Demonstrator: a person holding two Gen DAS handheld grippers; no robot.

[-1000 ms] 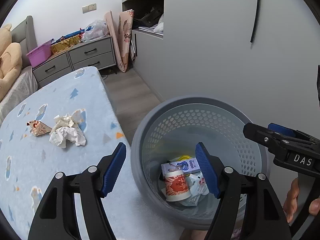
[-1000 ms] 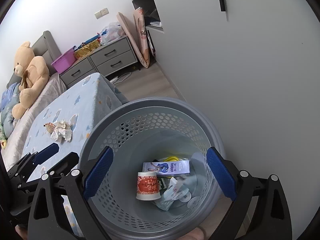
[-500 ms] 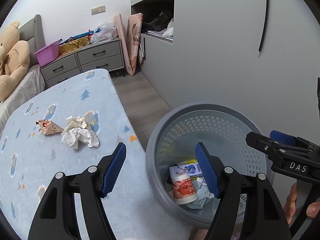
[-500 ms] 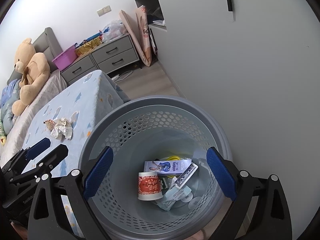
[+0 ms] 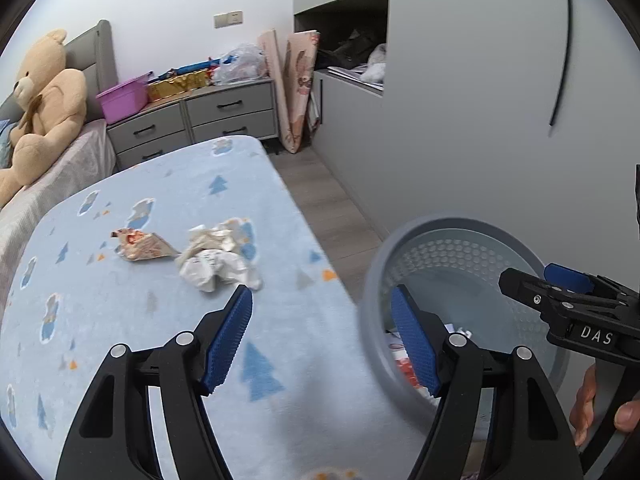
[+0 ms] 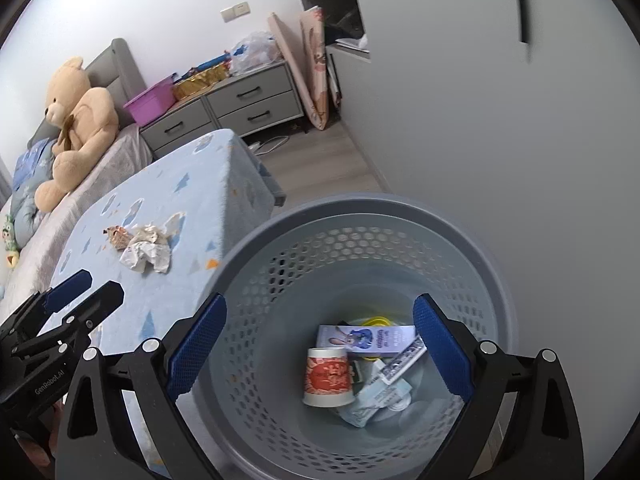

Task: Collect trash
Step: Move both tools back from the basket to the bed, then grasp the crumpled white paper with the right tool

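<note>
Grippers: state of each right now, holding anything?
Left gripper: open, holding nothing.
Right gripper: open, holding nothing, above the trash basket.

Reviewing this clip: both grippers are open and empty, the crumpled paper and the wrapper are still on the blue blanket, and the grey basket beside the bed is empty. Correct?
Not quite: the basket is not empty. The right wrist view shows a paper cup, a small carton and other bits at its bottom. The rest holds: the left gripper and right gripper are open and empty, and the crumpled paper and wrapper lie on the blanket.
</note>
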